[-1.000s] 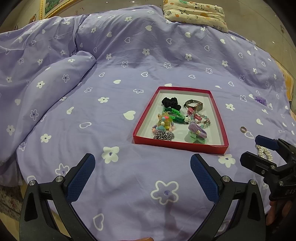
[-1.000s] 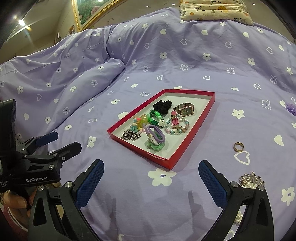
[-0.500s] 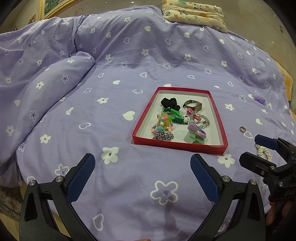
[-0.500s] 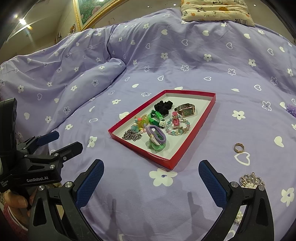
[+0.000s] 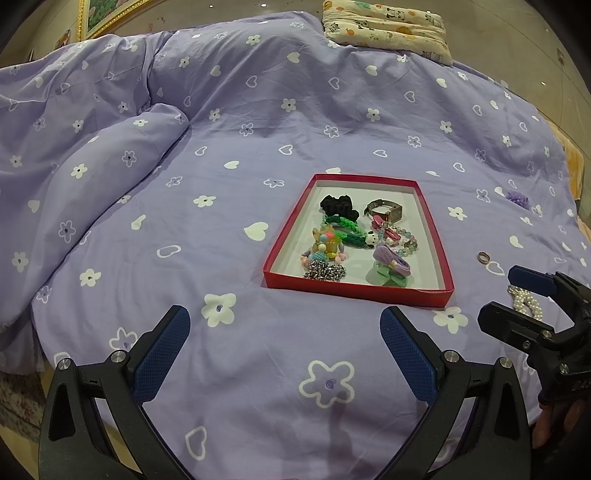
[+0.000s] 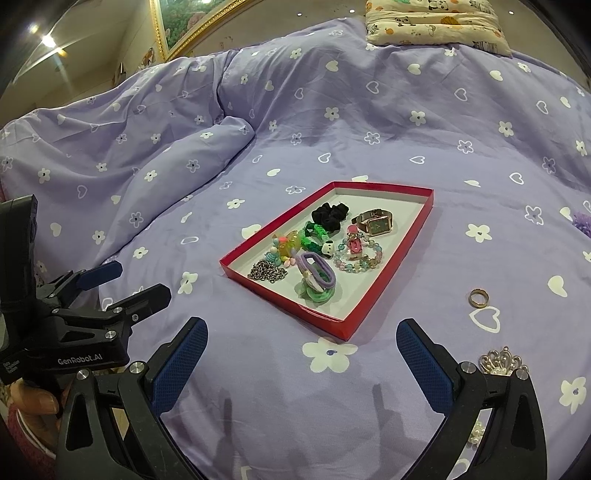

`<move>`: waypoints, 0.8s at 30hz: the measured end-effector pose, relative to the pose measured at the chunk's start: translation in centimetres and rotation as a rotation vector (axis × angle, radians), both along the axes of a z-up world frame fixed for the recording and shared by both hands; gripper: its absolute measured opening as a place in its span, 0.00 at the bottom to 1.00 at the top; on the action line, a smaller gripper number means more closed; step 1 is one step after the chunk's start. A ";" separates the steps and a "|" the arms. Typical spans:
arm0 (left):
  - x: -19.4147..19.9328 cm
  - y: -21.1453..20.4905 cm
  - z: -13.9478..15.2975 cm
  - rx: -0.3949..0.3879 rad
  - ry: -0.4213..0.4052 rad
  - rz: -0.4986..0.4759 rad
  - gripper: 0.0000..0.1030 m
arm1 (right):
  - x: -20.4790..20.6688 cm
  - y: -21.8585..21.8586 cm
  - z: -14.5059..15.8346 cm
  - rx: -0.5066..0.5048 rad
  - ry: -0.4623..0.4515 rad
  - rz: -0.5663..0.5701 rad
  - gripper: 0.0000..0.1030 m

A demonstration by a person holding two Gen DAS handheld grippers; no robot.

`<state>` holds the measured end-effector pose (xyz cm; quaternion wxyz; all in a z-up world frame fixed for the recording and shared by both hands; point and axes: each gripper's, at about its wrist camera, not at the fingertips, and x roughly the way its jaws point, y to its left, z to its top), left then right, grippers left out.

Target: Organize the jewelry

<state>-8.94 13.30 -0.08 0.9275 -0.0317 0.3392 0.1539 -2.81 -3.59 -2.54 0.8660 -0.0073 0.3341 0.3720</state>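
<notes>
A red shallow tray lies on the purple bedspread and holds a watch, a black scrunchie, a bead bracelet, a chain and hair ties. A gold ring, a small pearl tiara and a purple flower lie on the bed right of the tray. My left gripper is open and empty in front of the tray. My right gripper is open and empty, with the tiara just right of its right finger.
A patterned pillow lies at the far end of the bed. The duvet bunches into a raised fold at the left. A gold picture frame hangs on the wall behind.
Both grippers have stayed almost still; the views have shifted only slightly. Nothing was picked up or moved.
</notes>
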 end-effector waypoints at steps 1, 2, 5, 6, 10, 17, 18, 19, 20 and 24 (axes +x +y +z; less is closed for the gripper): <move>0.0 0.0 0.0 0.000 0.000 0.000 1.00 | 0.0 0.0 0.0 0.001 -0.001 0.001 1.00; 0.0 0.0 0.0 -0.001 0.000 0.000 1.00 | 0.0 0.0 0.1 0.001 -0.002 0.002 1.00; 0.0 0.1 0.0 0.000 0.000 -0.001 1.00 | 0.0 0.0 0.2 0.001 -0.006 0.005 1.00; 0.1 0.0 0.0 0.000 0.000 0.000 1.00 | -0.1 0.1 0.2 0.001 -0.006 0.006 1.00; 0.0 0.1 0.0 -0.001 0.001 -0.001 1.00 | -0.1 0.1 0.2 0.001 -0.006 0.005 1.00; 0.0 0.1 0.0 0.000 0.000 -0.001 1.00 | 0.0 0.1 0.4 0.003 -0.006 0.007 1.00; 0.0 0.0 0.0 0.000 0.000 -0.001 1.00 | -0.1 0.1 0.4 0.002 -0.007 0.006 1.00; 0.0 0.0 0.0 0.000 0.000 -0.001 1.00 | -0.1 0.1 0.4 0.002 -0.008 0.007 1.00; 0.0 0.0 0.0 -0.001 0.000 0.000 1.00 | -0.1 0.1 0.4 0.003 -0.009 0.007 1.00; 0.1 0.0 0.0 0.008 -0.001 0.007 1.00 | -0.1 0.1 0.5 0.004 -0.013 0.011 1.00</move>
